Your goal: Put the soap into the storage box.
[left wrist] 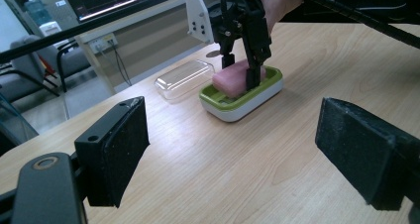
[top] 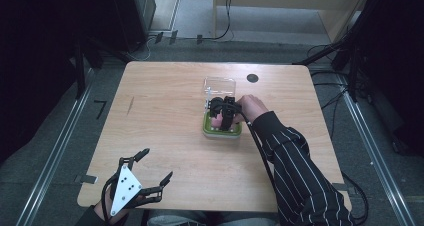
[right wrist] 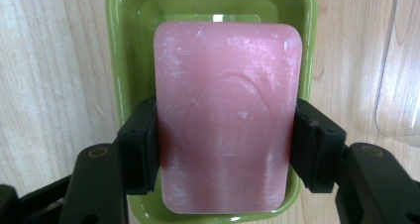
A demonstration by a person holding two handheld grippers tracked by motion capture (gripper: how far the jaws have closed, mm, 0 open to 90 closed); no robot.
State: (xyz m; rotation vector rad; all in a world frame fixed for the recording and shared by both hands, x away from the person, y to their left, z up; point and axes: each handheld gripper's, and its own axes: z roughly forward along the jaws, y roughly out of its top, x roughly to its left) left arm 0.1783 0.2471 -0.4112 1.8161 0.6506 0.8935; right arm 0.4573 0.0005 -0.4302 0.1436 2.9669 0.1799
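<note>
The soap (right wrist: 225, 115) is a pink bar with rounded corners, its top face dulled by whitish scuffs and pressed with a faint oval emblem. The right tool (right wrist: 225, 149) clamps it across the width, one black pad on each long side, at the half of the bar nearer the tool's body. The bar sits in the dish (right wrist: 116, 60), a green tray with a white base; green rim shows beyond the bar's far end and along both of its sides. In the left tool's camera, the right tool (left wrist: 240, 68) stands nearly upright over the dish (left wrist: 247, 97), jaws pointing down around the soap (left wrist: 233, 80), the hand (left wrist: 272, 1) above it. A clear lid (left wrist: 183, 78) lies on the desk (left wrist: 213, 159) just beyond the dish, apart from it.

The left tool (top: 152, 173) rests near the desk's (top: 165, 121) front left corner, well apart from the dish (top: 221, 128), its jaws spread wide with nothing between them.
</note>
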